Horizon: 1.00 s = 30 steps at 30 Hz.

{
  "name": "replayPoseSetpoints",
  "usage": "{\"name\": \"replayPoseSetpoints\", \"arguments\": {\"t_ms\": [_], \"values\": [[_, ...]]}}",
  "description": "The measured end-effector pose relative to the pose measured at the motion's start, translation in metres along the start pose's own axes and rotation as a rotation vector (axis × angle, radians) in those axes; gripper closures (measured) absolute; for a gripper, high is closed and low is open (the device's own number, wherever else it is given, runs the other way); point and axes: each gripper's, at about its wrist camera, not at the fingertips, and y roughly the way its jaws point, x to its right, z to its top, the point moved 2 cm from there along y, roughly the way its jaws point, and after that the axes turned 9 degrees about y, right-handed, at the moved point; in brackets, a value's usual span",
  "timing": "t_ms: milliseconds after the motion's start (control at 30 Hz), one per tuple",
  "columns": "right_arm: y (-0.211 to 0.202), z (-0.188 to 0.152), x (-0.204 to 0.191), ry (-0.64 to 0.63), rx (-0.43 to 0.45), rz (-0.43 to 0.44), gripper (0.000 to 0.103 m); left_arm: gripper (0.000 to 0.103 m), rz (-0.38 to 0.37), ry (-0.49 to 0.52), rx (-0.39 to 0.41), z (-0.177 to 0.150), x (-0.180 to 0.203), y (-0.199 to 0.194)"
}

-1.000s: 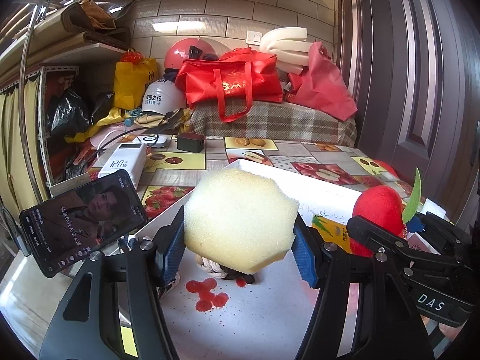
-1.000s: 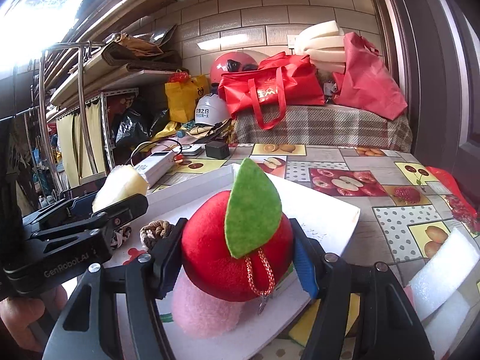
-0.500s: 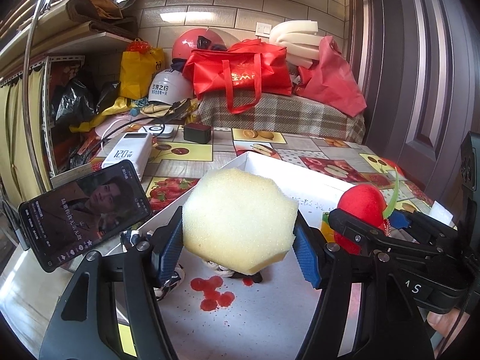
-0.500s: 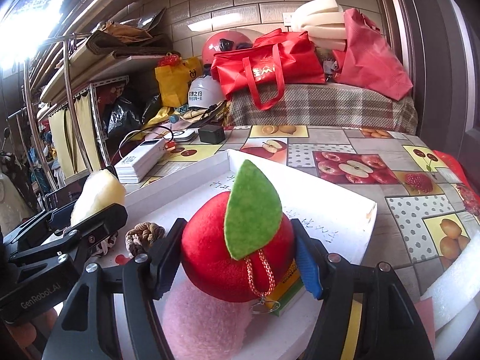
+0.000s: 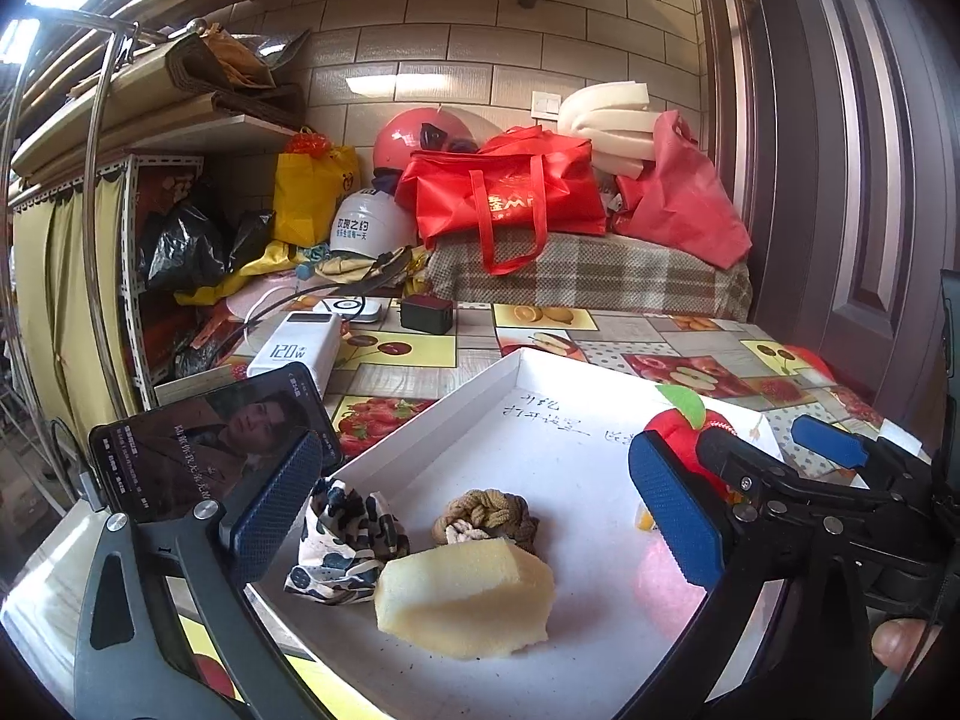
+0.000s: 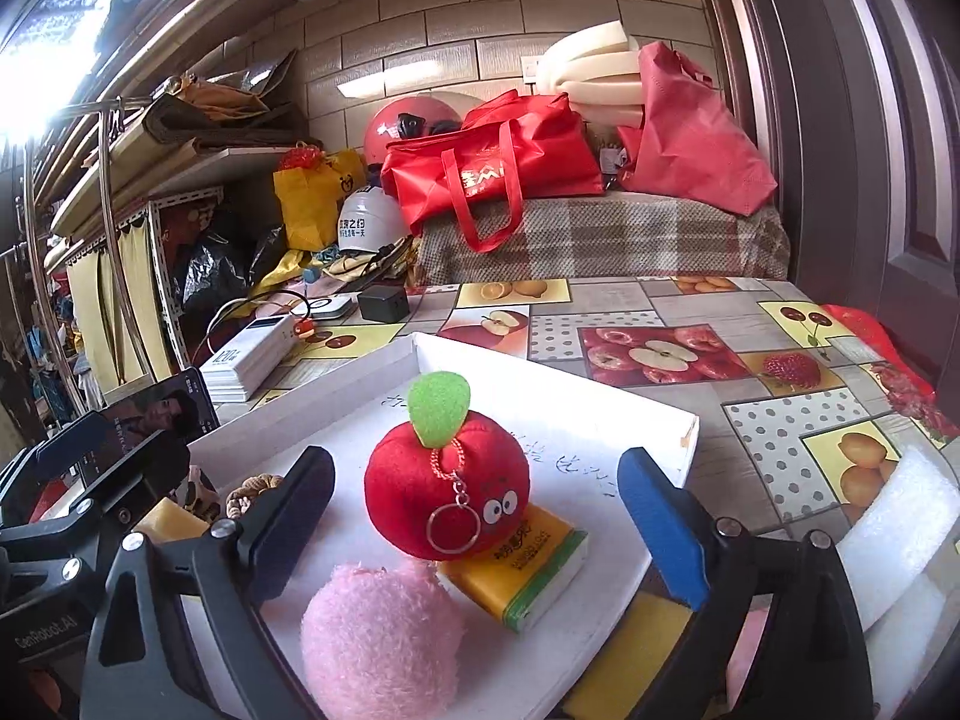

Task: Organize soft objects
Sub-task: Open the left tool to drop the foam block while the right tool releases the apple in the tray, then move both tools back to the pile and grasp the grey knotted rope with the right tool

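Observation:
My left gripper (image 5: 474, 516) is open above a white tray (image 5: 576, 420). A yellow sponge (image 5: 465, 600) lies in the tray between its fingers, next to a braided brown scrunchie (image 5: 486, 516) and a patterned cloth scrunchie (image 5: 342, 540). My right gripper (image 6: 477, 522) is open around a red plush apple (image 6: 447, 495) with a green leaf, which rests on a yellow tissue pack (image 6: 528, 570) in the tray (image 6: 600, 414). A pink fluffy ball (image 6: 381, 639) lies in front of the apple. The apple also shows in the left wrist view (image 5: 681, 426).
A phone (image 5: 210, 438) leans at the tray's left side, with a white power bank (image 5: 294, 351) and black charger (image 5: 426, 313) behind it. White foam (image 6: 900, 522) lies right of the tray. Red bags (image 5: 510, 198), helmets and a shelf crowd the table's back.
Both grippers opened. The left one let the yellow sponge drop into the tray. The right one released the plush apple onto the tissue pack.

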Motion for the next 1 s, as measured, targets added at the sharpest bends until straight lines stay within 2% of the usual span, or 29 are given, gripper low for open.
{"name": "replayPoseSetpoints", "arguments": {"t_ms": [33, 367, 567, 700, 800, 1000], "values": [[-0.001, 0.0, 0.001, 0.007, 0.005, -0.004, 0.0, 0.0, 0.001, -0.002, 0.005, 0.0, 0.0, -0.001], [-0.016, 0.0, 0.002, 0.007, 0.091, -0.028, 0.0, 0.0, 0.018, -0.006, 0.032, 0.0, -0.002, -0.007], [-0.031, -0.006, 0.006, 0.025, 0.102, -0.05, 0.0, 0.0, 0.027, -0.027, 0.029, 0.0, -0.006, -0.007], [-0.049, -0.015, -0.003, -0.034, 0.137, -0.09, 0.0, 0.0, 0.031, -0.015, 0.034, 0.001, -0.004, -0.008], [-0.059, -0.023, -0.01, -0.079, 0.121, -0.078, 0.0, 0.0, 0.037, 0.004, 0.047, 0.002, 0.0, -0.01], [-0.074, -0.025, 0.012, 0.009, 0.104, -0.03, 0.0, 0.0, 0.037, 0.039, 0.055, 0.001, 0.008, -0.014]]}}
